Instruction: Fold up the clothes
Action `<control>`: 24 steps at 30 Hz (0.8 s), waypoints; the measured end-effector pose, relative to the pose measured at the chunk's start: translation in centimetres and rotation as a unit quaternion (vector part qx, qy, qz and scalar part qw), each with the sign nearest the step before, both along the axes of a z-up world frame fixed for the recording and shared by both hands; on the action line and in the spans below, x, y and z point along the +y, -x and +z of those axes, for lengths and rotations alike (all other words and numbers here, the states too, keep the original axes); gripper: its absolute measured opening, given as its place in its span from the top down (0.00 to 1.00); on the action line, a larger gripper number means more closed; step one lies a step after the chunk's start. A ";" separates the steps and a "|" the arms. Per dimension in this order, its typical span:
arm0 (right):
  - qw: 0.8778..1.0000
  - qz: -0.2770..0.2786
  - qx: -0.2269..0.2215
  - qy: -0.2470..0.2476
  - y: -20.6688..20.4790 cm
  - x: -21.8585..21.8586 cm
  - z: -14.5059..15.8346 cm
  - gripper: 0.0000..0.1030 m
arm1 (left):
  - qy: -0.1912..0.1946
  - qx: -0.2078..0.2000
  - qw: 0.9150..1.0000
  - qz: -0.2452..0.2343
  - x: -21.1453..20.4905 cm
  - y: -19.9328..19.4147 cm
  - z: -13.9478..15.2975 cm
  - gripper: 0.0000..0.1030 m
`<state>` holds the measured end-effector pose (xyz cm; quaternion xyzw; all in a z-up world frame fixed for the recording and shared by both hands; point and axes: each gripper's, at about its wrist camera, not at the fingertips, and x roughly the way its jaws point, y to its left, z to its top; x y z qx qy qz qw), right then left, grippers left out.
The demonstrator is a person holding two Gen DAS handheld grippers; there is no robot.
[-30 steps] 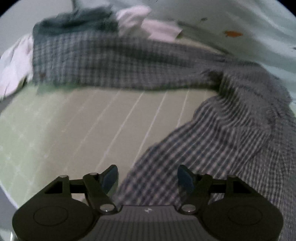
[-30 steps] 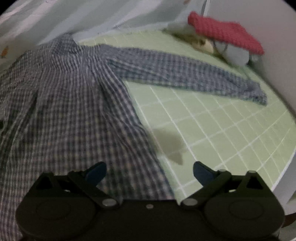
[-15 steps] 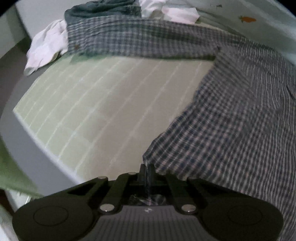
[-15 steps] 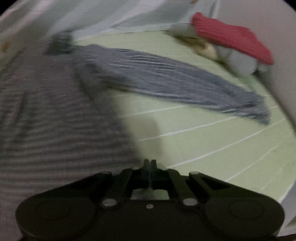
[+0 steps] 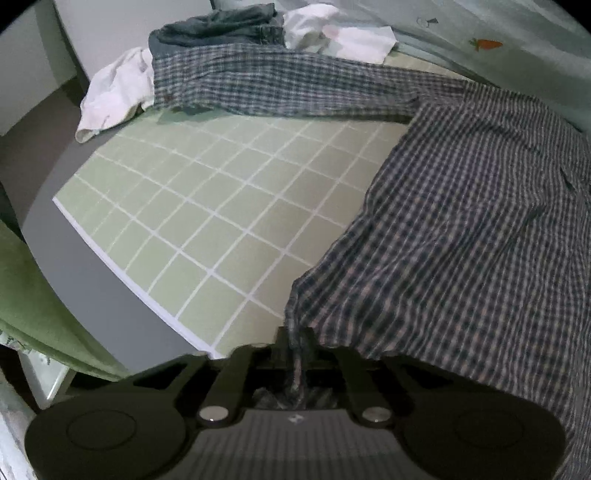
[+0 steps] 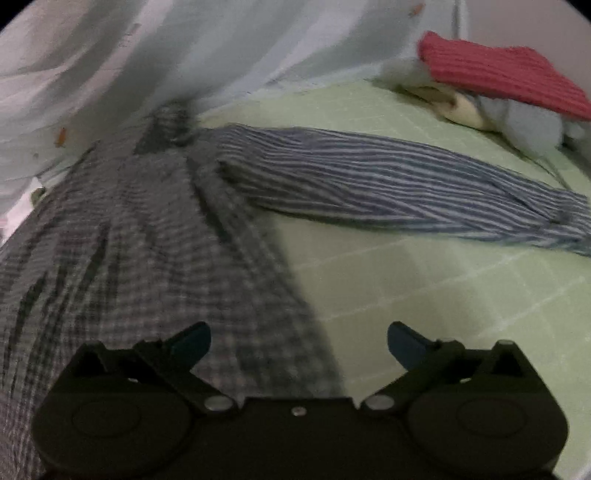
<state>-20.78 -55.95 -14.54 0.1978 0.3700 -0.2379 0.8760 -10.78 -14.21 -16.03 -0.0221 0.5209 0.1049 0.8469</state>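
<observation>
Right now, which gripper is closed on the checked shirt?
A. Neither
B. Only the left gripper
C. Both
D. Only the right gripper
B: the left gripper pinches the hem corner of the checked shirt, while the right gripper has its fingers spread apart above the cloth, holding nothing.

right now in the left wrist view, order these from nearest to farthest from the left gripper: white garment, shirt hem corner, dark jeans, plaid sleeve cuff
1. shirt hem corner: pinched in the left gripper, bottom centre.
2. plaid sleeve cuff: across the green mat, upper left.
3. white garment: just left of the cuff, too close to it to rank firmly.
4. dark jeans: top, behind the sleeve.
</observation>
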 end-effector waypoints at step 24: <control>0.993 0.014 0.111 0.039 -0.4 -3.1 0.6 0.67 | 0.040 -0.073 0.995 -0.053 -6.0 -3.5 6.7 0.26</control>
